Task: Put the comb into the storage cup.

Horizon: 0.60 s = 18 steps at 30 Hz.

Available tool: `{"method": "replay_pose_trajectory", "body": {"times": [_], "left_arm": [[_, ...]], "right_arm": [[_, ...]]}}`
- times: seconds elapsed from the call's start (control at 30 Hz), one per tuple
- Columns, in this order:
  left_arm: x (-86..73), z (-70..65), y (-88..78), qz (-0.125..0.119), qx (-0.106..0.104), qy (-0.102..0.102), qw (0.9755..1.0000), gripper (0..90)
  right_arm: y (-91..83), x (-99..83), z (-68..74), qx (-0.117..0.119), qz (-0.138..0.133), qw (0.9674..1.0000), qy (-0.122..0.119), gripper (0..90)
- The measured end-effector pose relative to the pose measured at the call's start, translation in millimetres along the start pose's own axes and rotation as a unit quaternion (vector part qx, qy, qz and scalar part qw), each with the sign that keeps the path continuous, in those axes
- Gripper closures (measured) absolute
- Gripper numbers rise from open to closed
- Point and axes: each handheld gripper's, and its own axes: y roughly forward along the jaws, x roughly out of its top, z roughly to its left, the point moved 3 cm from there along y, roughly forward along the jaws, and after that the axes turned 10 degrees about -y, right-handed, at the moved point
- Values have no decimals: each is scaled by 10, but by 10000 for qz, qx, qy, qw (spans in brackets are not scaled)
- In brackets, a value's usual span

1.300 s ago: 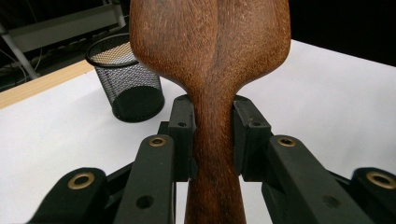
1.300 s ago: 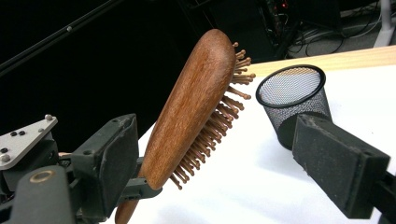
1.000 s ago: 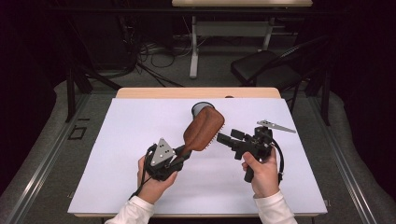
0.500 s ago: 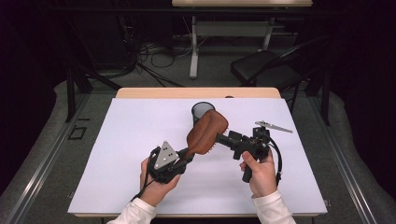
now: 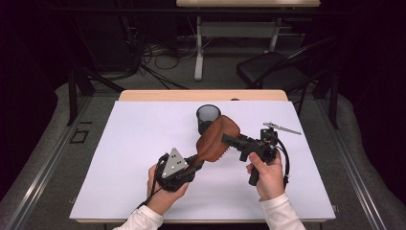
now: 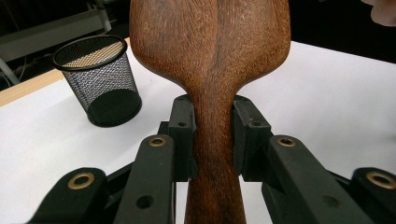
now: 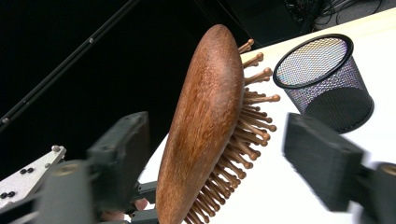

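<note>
Above the white table (image 5: 119, 158), the wooden hairbrush (image 5: 216, 140) is held up by its handle, clamped between the pads of the left gripper (image 5: 194, 162). The right gripper (image 5: 229, 140) has its jaws either side of the brush head; they have just been closing, not yet pressing it. Just behind stands a black mesh cup (image 5: 208, 118), with nothing inside

Desk (image 5: 134, 158) with a white top, a strip of bare wood along the far edge. On it: a black wire-mesh cup (image 5: 208, 118), upright, open end up, standing near the far edge around the middle. A thin grey metal piece (image 5: 282, 128) lies flat toward the far right corner, well apart from the cup.
</note>
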Motion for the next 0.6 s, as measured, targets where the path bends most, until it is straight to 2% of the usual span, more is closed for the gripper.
{"method": "replay_pose_trajectory", "body": {"times": [0.13, 0.3, 0.43, 0.6], "left_arm": [[6, 10, -11, -34, 11, -19, 10000, 723], [24, 32, -45, -131, 14, -58, 9999, 723], [31, 64, -68, -171, 31, -92, 9998, 724], [42, 102, -89, -222, 67, -145, 9996, 724]], "right_arm": [[36, 25, 18, 15, 103, 9999, 38, 242], [117, 68, 78, -139, 362, 9991, -145, 248], [163, 111, 104, -86, 452, 9989, -57, 251], [218, 176, 144, -121, 679, 9975, -181, 251]]}}
